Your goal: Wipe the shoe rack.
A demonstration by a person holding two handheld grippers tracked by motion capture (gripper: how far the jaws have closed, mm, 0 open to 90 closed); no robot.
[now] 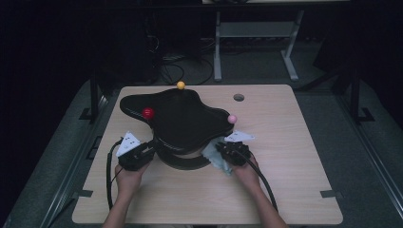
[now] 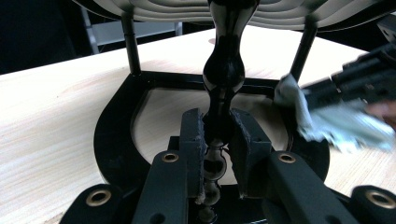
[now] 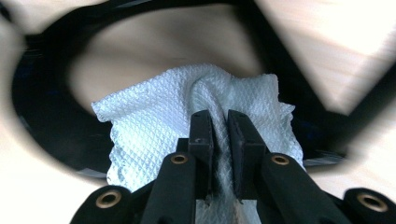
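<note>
A glossy black stand with a wavy top [image 1: 183,118] rests on a ring-shaped base [image 1: 187,163] at the table's near middle. An orange ball [image 1: 180,85], a red ball [image 1: 148,113] and a pink ball [image 1: 232,118] sit on its top edge. My left gripper [image 1: 151,148] [image 2: 217,122] is shut on the stand's turned black centre post [image 2: 224,70], low down near the base [image 2: 114,135]. My right gripper [image 1: 219,148] [image 3: 219,116] is shut on a white textured cloth [image 3: 159,121] [image 1: 214,156] [image 2: 327,123], which lies against the black base ring [image 3: 42,121] on the stand's right side.
The wooden table [image 1: 285,156] has a round cable hole [image 1: 238,97] at the back right. Thin black legs [image 2: 130,42] hold the stand's top above its base. A grey desk frame [image 1: 252,33] stands on the dark floor beyond the table.
</note>
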